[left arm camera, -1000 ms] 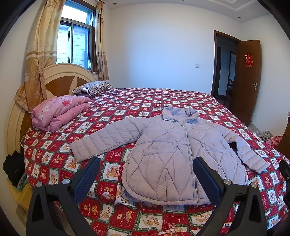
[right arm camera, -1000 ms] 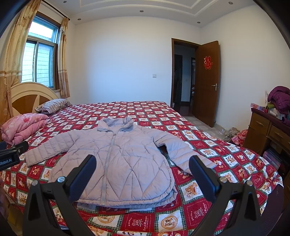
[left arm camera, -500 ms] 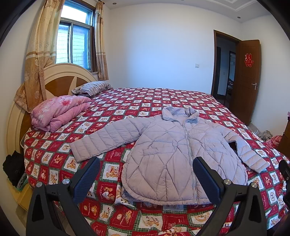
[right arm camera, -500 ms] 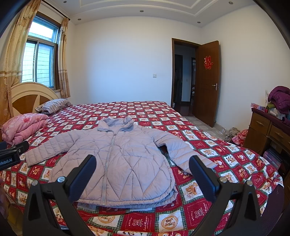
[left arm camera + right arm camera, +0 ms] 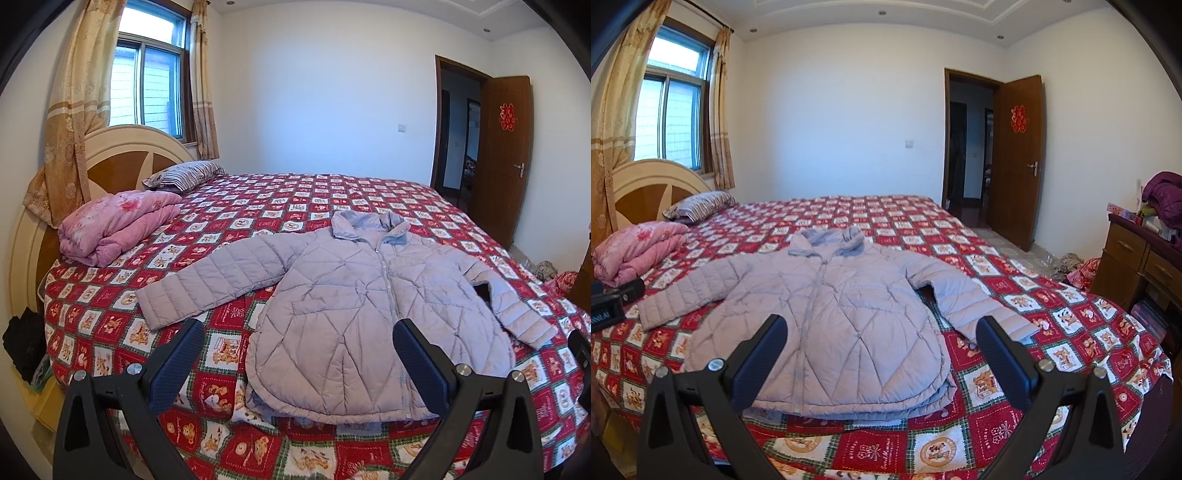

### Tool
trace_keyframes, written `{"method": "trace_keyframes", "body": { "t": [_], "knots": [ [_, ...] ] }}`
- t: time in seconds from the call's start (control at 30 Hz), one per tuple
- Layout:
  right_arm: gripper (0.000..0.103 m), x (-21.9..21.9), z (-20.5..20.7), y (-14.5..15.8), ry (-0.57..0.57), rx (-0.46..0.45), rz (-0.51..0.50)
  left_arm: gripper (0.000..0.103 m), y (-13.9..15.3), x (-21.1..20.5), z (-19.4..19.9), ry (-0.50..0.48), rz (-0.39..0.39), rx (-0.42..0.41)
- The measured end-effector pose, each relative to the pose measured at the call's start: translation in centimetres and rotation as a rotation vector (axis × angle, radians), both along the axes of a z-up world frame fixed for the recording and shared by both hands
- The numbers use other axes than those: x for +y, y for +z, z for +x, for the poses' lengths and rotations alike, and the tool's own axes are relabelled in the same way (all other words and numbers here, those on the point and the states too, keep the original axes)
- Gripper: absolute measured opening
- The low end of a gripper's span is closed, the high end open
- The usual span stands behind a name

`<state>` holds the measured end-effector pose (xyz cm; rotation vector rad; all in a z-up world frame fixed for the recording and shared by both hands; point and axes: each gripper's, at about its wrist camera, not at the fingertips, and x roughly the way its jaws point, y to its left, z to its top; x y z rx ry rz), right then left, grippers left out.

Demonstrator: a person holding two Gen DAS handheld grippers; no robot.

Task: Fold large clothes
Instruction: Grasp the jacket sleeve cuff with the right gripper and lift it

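Observation:
A pale lilac quilted jacket (image 5: 354, 295) lies flat and zipped on the red patterned bed (image 5: 280, 199), collar toward the far wall, both sleeves spread out. It also shows in the right wrist view (image 5: 827, 310). My left gripper (image 5: 295, 354) is open and empty, held above the bed's near edge in front of the jacket's hem. My right gripper (image 5: 881, 350) is open and empty too, over the near hem. Neither touches the jacket. The left gripper's body (image 5: 613, 299) shows at the left edge of the right wrist view.
A folded pink quilt (image 5: 114, 225) and a striped pillow (image 5: 184, 177) lie by the headboard (image 5: 110, 162) at the left. A wooden dresser (image 5: 1137, 258) with purple clothes (image 5: 1163, 192) stands at the right. An open door (image 5: 1015, 155) is at the far right.

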<state>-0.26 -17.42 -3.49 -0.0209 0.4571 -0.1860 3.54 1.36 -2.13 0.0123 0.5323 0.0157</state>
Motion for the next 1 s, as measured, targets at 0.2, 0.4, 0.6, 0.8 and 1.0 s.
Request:
{"method": "trace_keyframes", "body": {
  "t": [0.2, 0.4, 0.6, 0.8, 1.0],
  "knots": [
    [0.103, -5.0, 4.6, -3.2, -0.119, 0.081, -0.004, 0.102, -3.6, -0.2, 5.4, -0.011, 0.043, 0.052],
    [0.103, -12.2, 8.5, -6.4, -0.282, 0.175, 0.017, 0.102, -6.2, -0.6, 10.6, -0.011, 0.050, 0.095],
    [0.103, -18.1, 11.5, -8.8, -0.392, 0.253, 0.015, 0.102, -9.0, -2.2, 16.8, -0.002, 0.099, 0.149],
    [0.093, -24.3, 14.6, -12.3, -0.488, 0.361, 0.076, 0.102, -11.9, -3.0, 22.6, 0.043, 0.147, 0.204],
    [0.051, -25.9, 16.0, -14.0, -0.468, 0.407, 0.126, 0.102, -14.7, -3.2, 27.1, 0.079, 0.181, 0.265]
  ]
}}
